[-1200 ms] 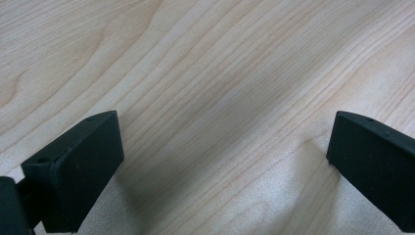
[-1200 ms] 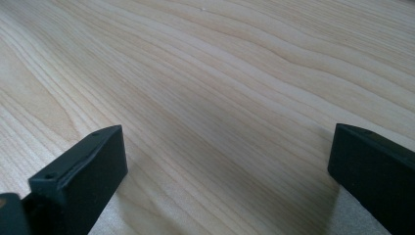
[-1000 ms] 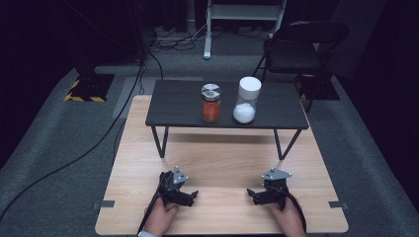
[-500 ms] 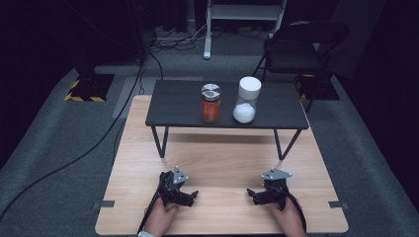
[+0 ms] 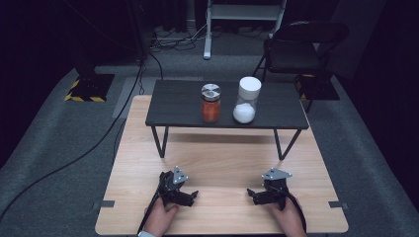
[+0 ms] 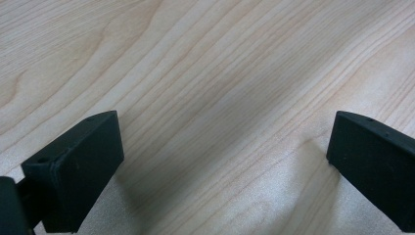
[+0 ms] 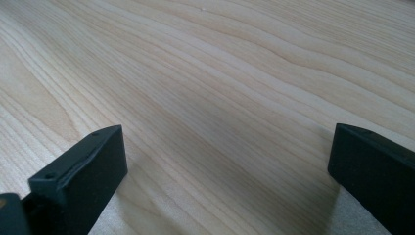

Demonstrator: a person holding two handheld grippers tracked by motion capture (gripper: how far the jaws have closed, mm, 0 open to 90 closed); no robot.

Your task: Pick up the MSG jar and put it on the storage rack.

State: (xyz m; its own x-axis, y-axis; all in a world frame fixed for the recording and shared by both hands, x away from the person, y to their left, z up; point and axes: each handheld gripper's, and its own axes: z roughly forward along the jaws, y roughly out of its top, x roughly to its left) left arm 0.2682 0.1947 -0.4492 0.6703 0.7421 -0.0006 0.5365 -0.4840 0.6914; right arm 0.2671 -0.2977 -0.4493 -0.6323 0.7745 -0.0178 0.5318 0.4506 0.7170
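Down near the wooden table's point(image 5: 222, 163) front edge, both grippers point(image 5: 192, 196) point(image 5: 251, 193) rest well apart, jaws spread wide.

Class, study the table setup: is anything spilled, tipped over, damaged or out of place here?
Nothing stands out. The orange-filled jar and the white-lidded jar stand upright, side by side and apart, lids on, on the small black table. No spill shows. The left gripper and right gripper rest open on the wooden tabletop.
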